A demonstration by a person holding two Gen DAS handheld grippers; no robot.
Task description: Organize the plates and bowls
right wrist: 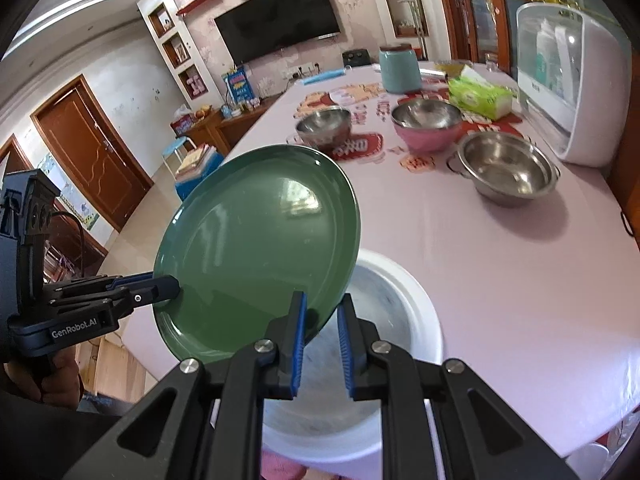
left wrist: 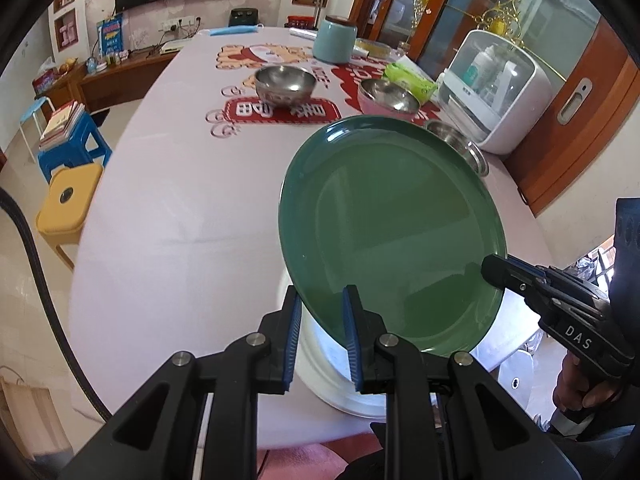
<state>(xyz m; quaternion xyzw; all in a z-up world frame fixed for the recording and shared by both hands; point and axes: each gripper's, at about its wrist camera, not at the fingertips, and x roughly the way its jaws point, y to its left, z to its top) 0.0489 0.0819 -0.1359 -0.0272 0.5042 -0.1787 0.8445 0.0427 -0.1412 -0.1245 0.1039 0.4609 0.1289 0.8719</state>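
Two grippers meet on one green plate (left wrist: 394,232), held tilted in the air above a white plate (right wrist: 404,312) that sits on the pink surface (left wrist: 180,208) at the near edge. In the left wrist view, the left gripper (left wrist: 320,320) has its blue-padded fingers (left wrist: 351,332) on either side of the green plate's lower-left rim, clamped on it as far as can be judged; the right gripper (left wrist: 494,268) comes in from the right of the frame, fingers pinched on the plate's right rim. The right wrist view shows what the other hides: the right gripper (right wrist: 322,328) from behind, with a gap between its pads and the rim only against the left finger (right wrist: 298,320), so grip here is uncertain, hard to tell with the fisheye. Same view shows most of the white plate's bowl-like inside, mostly covered in the left view. The left gripper (right wrist: 172,286) appears at the left of that frame, closed on the plate's edge.

Upper half, both views: steel bowl (left wrist: 285,84), pink bowl (left wrist: 386,98) with steel lining, and a handled steel bowl (right wrist: 506,168), fully seen only from the right wrist. Teal jar (left wrist: 334,38), green tissue pack (right wrist: 480,94), white cabinet appliance (left wrist: 496,88) behind.
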